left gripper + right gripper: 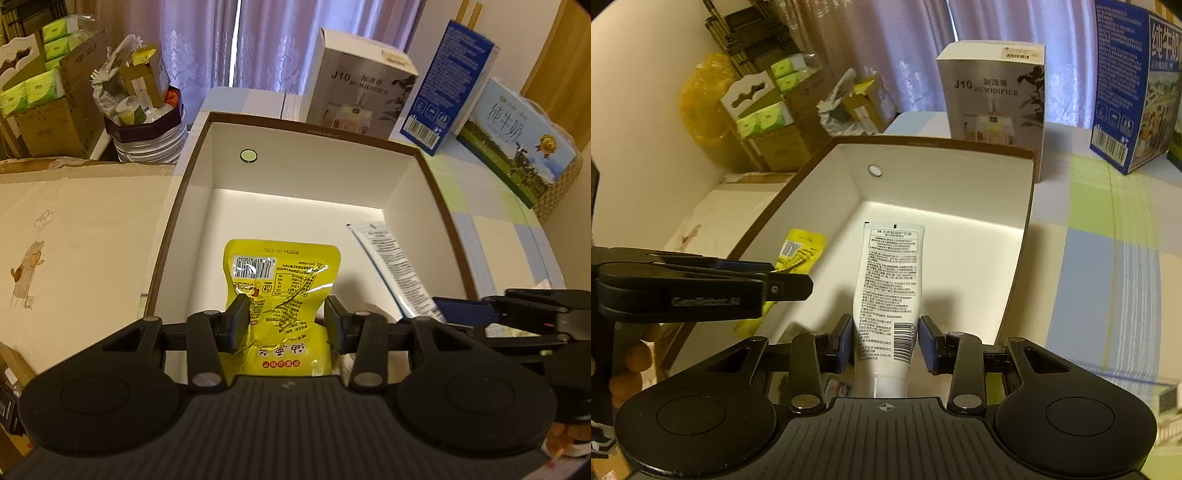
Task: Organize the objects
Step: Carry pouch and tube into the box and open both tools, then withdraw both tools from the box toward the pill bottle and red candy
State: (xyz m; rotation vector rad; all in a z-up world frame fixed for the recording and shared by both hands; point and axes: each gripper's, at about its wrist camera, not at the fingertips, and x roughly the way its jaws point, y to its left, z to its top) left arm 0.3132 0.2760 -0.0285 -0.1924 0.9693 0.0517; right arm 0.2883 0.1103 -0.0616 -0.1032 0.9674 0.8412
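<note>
Nearest to us, our left gripper [287, 320] has its two pads against the crinkled sides of the yellow snack pouch [280, 291], pinching it at the waist over the near end of the white box [295, 173]. Our right gripper [886, 341] straddles the white tube [888, 291] near its capped end; the left pad touches it, but a thin gap shows at the right one, so we cannot tell whether it grips or has let go.

Seen from the left wrist, the tube lies at about 3 o'clock from the pouch, both inside the box and apart from each other.

We judge this the placing step: both items are in the box. Next we need to spread the jaws and lift straight back without dragging either item.

Beyond the box, at 12 o'clock, stands the humidifier carton [360, 88], with the blue carton [448, 86] toward 2 o'clock.
</note>
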